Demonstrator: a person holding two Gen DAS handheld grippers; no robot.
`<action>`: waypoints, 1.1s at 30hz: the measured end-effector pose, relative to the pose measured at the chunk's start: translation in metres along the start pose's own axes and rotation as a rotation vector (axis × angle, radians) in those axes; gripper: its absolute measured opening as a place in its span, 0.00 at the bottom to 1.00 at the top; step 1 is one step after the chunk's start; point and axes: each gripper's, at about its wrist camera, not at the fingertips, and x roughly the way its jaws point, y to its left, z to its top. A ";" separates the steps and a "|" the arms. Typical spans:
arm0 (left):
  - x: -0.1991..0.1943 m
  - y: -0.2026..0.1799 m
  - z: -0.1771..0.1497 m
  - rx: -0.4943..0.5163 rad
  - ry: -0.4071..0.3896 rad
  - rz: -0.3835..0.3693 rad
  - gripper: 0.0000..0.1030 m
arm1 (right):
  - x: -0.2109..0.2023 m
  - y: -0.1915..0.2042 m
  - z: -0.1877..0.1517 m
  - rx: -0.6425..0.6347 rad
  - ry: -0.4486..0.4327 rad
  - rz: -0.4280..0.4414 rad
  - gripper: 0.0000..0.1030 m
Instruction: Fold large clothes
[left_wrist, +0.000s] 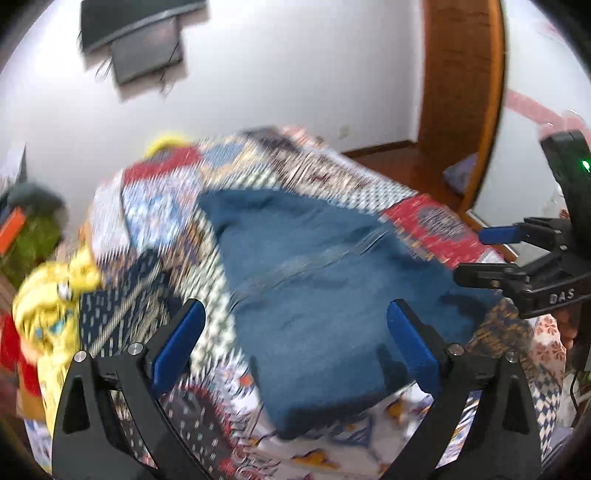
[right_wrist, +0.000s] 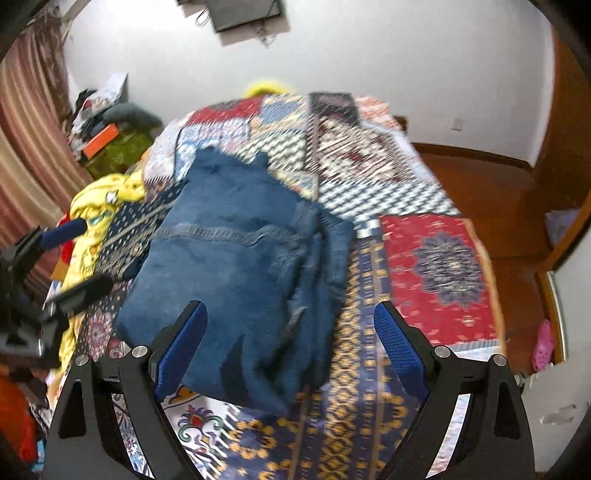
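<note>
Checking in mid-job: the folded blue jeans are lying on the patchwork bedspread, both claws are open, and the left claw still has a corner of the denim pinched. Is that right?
Not quite. The left claw holds nothing: the left wrist view shows its blue pads apart, clear of the cloth. The rest stands: the folded blue jeans lie on the patchwork bedspread, and the right claw is open too.

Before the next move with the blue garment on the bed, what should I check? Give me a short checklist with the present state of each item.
1. Left gripper jaws open, nothing held: ok.
2. Right gripper jaws open, nothing held: ok.
3. Blue garment lies folded on the bedspread: ok.
4. Right edge layers line up neatly: not ok, they look uneven.
5. Yellow cloth is clear of the garment: ok.
6. Fold is finished: cannot tell.
</note>
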 end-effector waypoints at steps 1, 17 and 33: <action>0.006 0.009 -0.007 -0.028 0.030 -0.006 0.96 | 0.011 0.003 -0.003 -0.005 0.025 0.011 0.88; 0.034 0.044 -0.077 -0.174 0.192 -0.092 0.97 | 0.029 -0.034 -0.055 0.081 0.167 0.024 0.91; -0.016 0.092 -0.031 -0.136 -0.001 0.083 0.96 | -0.018 -0.004 -0.007 -0.069 -0.034 -0.035 0.93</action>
